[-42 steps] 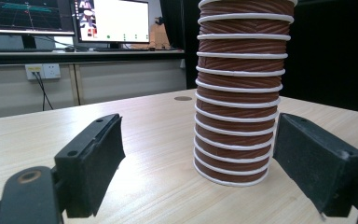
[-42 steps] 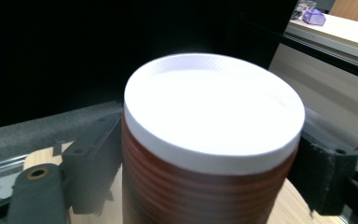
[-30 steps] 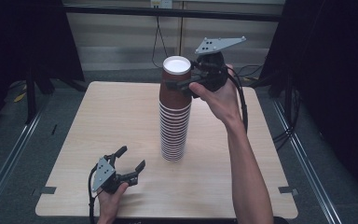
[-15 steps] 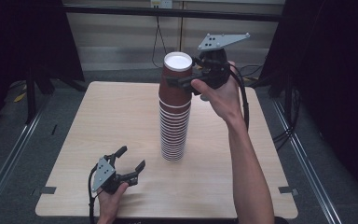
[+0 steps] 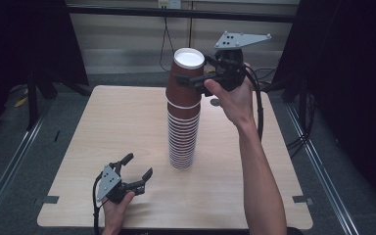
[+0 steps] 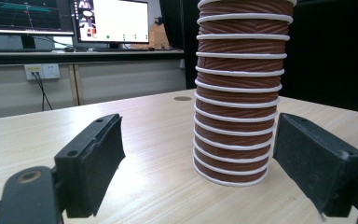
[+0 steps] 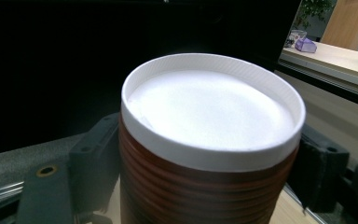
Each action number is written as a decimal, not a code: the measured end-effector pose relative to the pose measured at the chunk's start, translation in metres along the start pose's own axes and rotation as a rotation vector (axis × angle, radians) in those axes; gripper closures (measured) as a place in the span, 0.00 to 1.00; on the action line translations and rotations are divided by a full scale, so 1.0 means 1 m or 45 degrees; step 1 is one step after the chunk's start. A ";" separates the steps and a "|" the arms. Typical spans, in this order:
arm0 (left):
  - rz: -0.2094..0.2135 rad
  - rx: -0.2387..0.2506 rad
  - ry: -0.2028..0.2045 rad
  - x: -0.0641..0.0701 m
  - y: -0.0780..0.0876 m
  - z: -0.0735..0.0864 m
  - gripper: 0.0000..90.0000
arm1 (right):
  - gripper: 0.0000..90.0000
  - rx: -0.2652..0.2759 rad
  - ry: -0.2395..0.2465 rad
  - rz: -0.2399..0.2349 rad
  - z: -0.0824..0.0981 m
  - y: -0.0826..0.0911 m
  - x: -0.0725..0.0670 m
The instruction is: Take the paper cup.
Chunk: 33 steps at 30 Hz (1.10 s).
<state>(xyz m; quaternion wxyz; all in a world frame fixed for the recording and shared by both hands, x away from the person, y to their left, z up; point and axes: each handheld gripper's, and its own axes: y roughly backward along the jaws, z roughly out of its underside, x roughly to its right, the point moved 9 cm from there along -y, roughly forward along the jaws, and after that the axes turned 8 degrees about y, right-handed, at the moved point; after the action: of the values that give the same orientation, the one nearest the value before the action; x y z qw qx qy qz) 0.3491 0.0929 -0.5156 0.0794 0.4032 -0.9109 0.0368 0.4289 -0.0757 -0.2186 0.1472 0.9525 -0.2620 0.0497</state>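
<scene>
Your right gripper is clenched on the top brown ribbed paper cup with white rim. One black jaw lies across the cup's near wall and the other is behind it. This cup stands upside down, white bottom upward, at the summit of the tall stack of the same brown paper cups, in the middle of the light wooden table.

The step looks like pulling this one cup off. Lift straight upward along the axis of the stack, slowly, because a sideways pull could tip the whole column. Squeeze gently, as the paper wall may dent. If the second cup rises too, a small twist could free it.

Your left gripper rests on the table near the front edge, released, with jaws apart and nothing between them. It could steady the lower cups.

The right gripper view shows both pads close against the cup's sides, which the high view hides in part. The left gripper view shows the foot of the stack flat on the wood.
</scene>
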 end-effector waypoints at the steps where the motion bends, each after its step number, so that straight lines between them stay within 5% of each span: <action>1: 0.000 0.000 0.000 0.000 0.000 0.000 0.18 | 0.24 0.007 -0.003 -0.002 -0.001 0.000 0.000; 33: 0.004 -0.003 -0.002 0.000 0.000 0.000 0.18 | 0.25 0.292 -0.082 0.060 -0.033 0.026 0.012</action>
<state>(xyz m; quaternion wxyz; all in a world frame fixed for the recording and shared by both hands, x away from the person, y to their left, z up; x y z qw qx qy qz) 0.3488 0.0929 -0.5157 0.0789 0.4018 -0.9116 0.0355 0.4250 -0.0927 -0.1783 0.0276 0.9577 -0.2815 0.0522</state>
